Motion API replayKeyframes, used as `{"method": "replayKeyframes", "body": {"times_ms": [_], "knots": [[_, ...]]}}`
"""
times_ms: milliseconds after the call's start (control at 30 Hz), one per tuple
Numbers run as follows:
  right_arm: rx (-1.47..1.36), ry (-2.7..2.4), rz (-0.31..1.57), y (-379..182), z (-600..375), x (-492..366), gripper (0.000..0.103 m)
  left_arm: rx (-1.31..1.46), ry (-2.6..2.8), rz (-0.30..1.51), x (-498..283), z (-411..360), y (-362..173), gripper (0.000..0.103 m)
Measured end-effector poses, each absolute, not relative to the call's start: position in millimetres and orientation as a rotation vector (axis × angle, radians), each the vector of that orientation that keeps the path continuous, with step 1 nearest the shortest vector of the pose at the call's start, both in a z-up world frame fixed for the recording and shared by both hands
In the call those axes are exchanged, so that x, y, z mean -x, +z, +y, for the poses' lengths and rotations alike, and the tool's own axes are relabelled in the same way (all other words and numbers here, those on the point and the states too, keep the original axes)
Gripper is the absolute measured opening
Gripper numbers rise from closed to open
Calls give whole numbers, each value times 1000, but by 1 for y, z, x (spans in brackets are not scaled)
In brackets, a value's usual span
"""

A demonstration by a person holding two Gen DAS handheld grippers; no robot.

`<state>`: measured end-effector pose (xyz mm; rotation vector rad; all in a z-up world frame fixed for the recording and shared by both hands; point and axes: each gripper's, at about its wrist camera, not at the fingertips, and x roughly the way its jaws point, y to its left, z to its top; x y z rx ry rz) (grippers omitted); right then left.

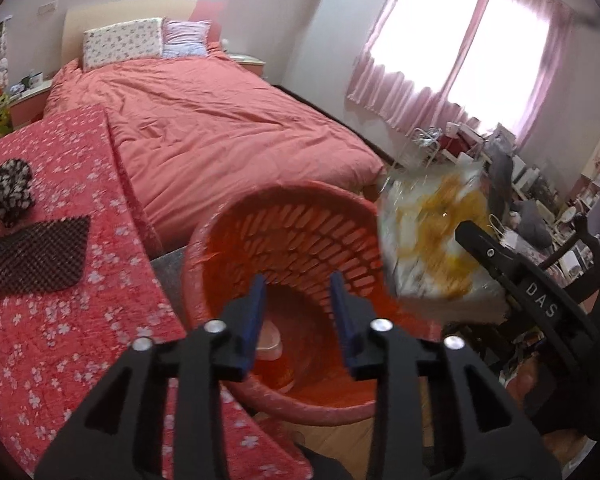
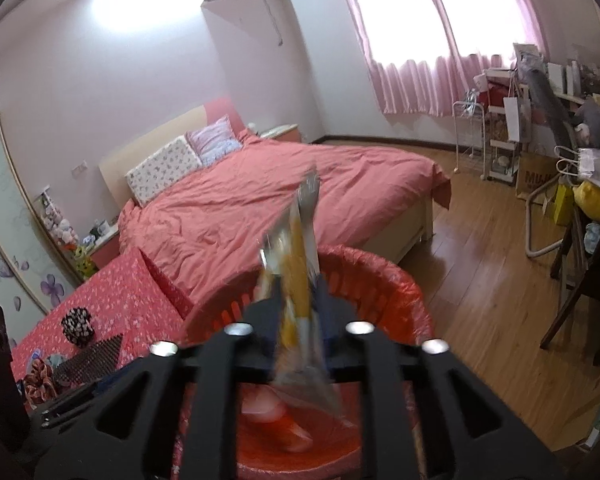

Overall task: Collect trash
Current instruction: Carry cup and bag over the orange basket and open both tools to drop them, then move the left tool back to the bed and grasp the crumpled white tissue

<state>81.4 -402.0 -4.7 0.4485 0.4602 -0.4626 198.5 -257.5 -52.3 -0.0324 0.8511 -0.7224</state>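
A red slatted trash basket (image 1: 300, 240) lined with a red bag stands beside the floral table; it also shows in the right wrist view (image 2: 384, 280). A pale cup-like piece of trash (image 1: 269, 342) lies at its bottom. My left gripper (image 1: 298, 316) is open and empty over the basket's mouth. My right gripper (image 2: 298, 296) is shut on a crinkled silver and yellow wrapper (image 2: 296, 264) and holds it above the basket. In the left wrist view the wrapper (image 1: 432, 236) hangs at the basket's right rim, with the right gripper's finger (image 1: 496, 256) behind it.
A table with a red floral cloth (image 1: 60, 320) stands left of the basket, carrying a black-and-white scrunchie (image 1: 10, 196) and a dark mesh mat (image 1: 32, 260). A pink bed (image 1: 228, 128) lies behind. Cluttered shelves and chairs (image 2: 580, 200) line the right side, with wooden floor (image 2: 480, 260) between.
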Motion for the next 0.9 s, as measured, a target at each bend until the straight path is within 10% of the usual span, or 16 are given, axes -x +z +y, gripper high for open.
{"method": "replayKeyframes", "body": {"times_ms": [367, 900], "knots": [[-427, -481, 473, 4, -392, -78, 43, -31, -536, 777, -192, -192, -38, 64], [-304, -348, 518, 19, -316, -97, 43, 15, -264, 731, -182, -48, -23, 72]]}}
